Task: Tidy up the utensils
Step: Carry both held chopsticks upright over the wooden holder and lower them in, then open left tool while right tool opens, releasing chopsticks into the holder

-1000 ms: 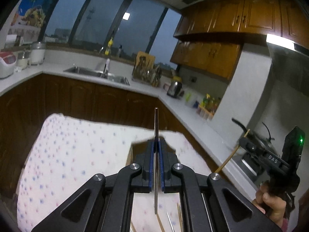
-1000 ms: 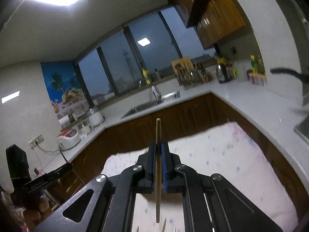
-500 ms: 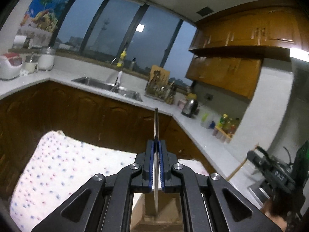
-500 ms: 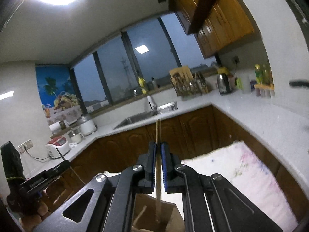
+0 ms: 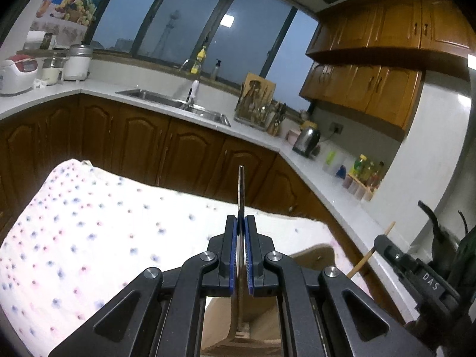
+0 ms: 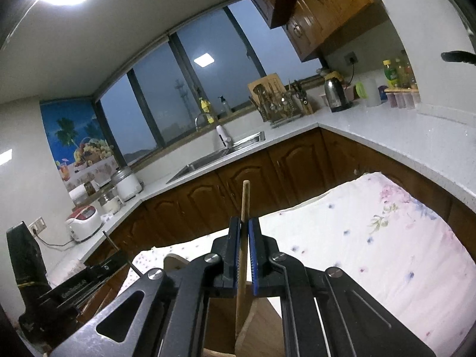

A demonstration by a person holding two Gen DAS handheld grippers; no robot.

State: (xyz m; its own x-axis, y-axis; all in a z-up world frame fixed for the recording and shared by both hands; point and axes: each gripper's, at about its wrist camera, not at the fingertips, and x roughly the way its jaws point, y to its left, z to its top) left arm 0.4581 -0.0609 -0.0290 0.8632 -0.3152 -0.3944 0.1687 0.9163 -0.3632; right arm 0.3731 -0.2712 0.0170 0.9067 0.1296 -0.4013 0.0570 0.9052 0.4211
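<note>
Left gripper [image 5: 241, 253], black frame with blue-padded fingers [image 5: 233, 255]: clenched on a thin grey metal utensil handle [image 5: 240, 190], held upright between the pads, its upper end standing above the fingertips and its lower end reaching down into a light brown wooden utensil box [image 5: 312, 253] directly beneath. Right gripper [image 6: 245, 255], same build: fingers clamped on a slender pale wooden chopstick [image 6: 245, 199], likewise upright, top end clear above the pads, lower end down inside the same wooden box, seen below the frame in the right wrist view. In the left wrist view the right gripper appears at the right edge with the chopstick slanting out of it; in the right wrist view the left gripper appears at lower left. Surface: tabletop covered with a white cloth printed with small blue and pink flowers [image 5: 89, 238], the box standing on it. Room: kitchen with dark brown wooden base cabinets [image 5: 142, 142], white L-shaped countertop [image 5: 321, 184], stainless steel sink [image 5: 175, 104], white rice cooker [image 5: 17, 73], steel kettle [image 5: 308, 141], wooden dish rack [image 5: 257, 104], large windows [image 5: 178, 20] showing dusk, brown wall cupboards [image 5: 386, 59].
</note>
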